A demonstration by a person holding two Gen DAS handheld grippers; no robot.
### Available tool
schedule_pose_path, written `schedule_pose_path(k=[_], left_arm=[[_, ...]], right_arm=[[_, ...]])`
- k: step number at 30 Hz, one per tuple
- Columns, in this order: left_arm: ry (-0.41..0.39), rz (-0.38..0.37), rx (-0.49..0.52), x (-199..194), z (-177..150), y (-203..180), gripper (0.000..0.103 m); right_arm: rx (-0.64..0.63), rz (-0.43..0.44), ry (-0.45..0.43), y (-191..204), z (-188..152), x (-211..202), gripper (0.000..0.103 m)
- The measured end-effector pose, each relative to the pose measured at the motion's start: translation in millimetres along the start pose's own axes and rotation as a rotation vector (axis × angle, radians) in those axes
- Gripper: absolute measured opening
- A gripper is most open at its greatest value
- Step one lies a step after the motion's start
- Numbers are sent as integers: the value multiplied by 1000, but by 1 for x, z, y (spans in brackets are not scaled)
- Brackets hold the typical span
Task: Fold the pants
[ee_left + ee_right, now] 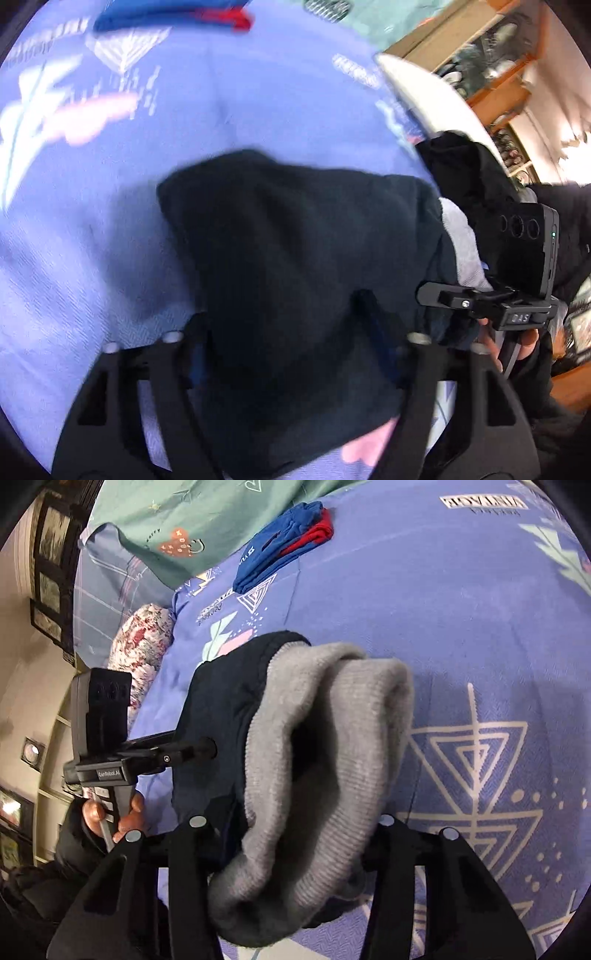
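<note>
Dark pants [295,258] with grey lining [325,760], bunched between the 2 fingers of each tool and draped forward over the purple patterned bedspread [92,240]. Left gripper [295,354] clamped on the dark outer fabric, cloth filling the gap between its fingers and hiding the tips; right gripper [291,834] clamped on the grey inside-out waistband end, just beside the left one, which enters the right wrist view from the left. Farther back on the bedspread, well apart from both tools: folded blue and red garment [284,542], green sheet [207,520], floral pillow [142,642].
</note>
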State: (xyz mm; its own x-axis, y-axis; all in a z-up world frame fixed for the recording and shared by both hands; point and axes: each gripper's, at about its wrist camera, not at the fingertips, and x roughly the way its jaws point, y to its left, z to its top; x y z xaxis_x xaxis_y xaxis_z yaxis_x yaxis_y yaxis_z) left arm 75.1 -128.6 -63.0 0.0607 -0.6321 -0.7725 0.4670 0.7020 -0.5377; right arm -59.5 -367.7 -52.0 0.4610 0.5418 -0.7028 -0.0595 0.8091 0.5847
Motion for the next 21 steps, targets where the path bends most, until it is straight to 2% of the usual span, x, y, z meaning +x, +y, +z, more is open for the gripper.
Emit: schedule_pose_path(k=[1, 2, 3, 4, 6, 7, 8, 10, 12, 15, 19, 21], left_arm=[[1, -23, -9, 3, 4, 0, 94], [9, -54, -17, 6, 6, 1, 99], [13, -71, -20, 9, 7, -1, 101], [10, -51, -13, 11, 8, -5, 101], [4, -1, 14, 12, 7, -14, 99], [-8, 14, 21, 10, 7, -17, 85], [-26, 29, 54, 6, 4, -23, 80], [-57, 21, 74, -7, 1, -28, 70], [-97, -17, 65, -25, 1, -32, 70], [-150, -8, 85, -49, 7, -40, 70], [-185, -7, 67, -65, 23, -28, 70], [-207, -9, 56, -75, 40, -21, 70]], right_arm=[[36, 4, 28, -6, 2, 7, 64], [72, 37, 43, -12, 5, 13, 70], [91, 69, 36, -13, 8, 15, 74], [92, 87, 40, -11, 11, 17, 79], [70, 77, 53, -5, 13, 20, 76], [64, 69, 48, -2, 13, 19, 65], [64, 72, 43, -1, 12, 16, 54], [79, 129, 4, -1, 11, 2, 45], [59, 162, -40, 9, 9, -14, 44], [1, 165, -71, 35, 15, -30, 44], [-20, 167, -69, 52, 34, -30, 44], [-29, 184, -70, 59, 55, -25, 44]])
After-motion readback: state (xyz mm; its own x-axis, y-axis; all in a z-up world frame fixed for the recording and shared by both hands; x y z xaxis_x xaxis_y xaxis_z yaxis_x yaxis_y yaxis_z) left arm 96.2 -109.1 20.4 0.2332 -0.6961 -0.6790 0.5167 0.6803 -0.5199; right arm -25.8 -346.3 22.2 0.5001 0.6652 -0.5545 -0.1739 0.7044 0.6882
